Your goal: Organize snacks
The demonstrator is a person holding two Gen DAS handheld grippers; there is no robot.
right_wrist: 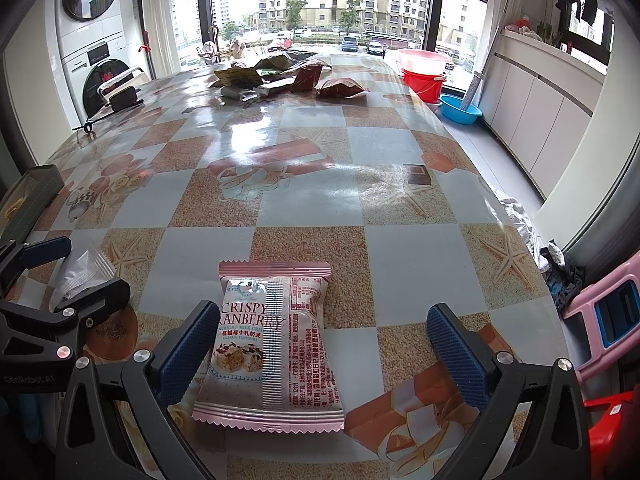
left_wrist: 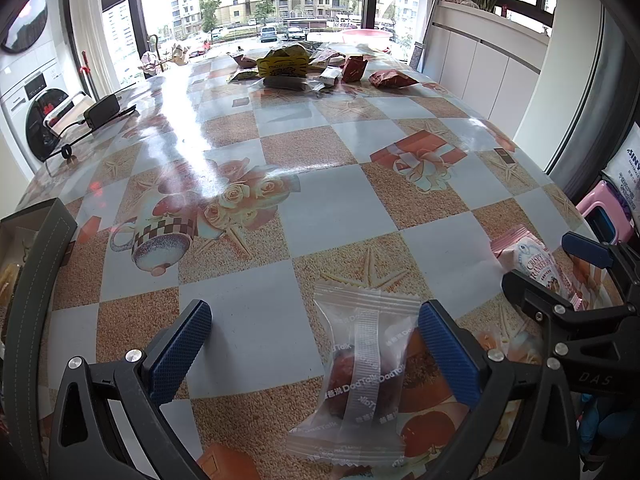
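Note:
A clear DadTalk snack packet (left_wrist: 362,372) with a dark red sweet inside lies on the checked tablecloth between the fingers of my left gripper (left_wrist: 316,340), close to the right finger; the gripper is open. A pink Crispy Cranberry nougat packet (right_wrist: 272,344) lies flat between the fingers of my right gripper (right_wrist: 320,344), against the left finger; that gripper is open too. The pink packet also shows in the left wrist view (left_wrist: 536,264), with the right gripper (left_wrist: 560,264) around it. The clear packet shows in the right wrist view (right_wrist: 82,272). A dark green box (left_wrist: 36,240) stands at the left edge.
A pile of snack bags (right_wrist: 276,74) lies at the table's far end. A black power adapter with cable (left_wrist: 102,108) lies at the far left. A pink stool (right_wrist: 608,316) stands right of the table; a red bucket (right_wrist: 424,80) and blue basin (right_wrist: 460,110) sit on the floor.

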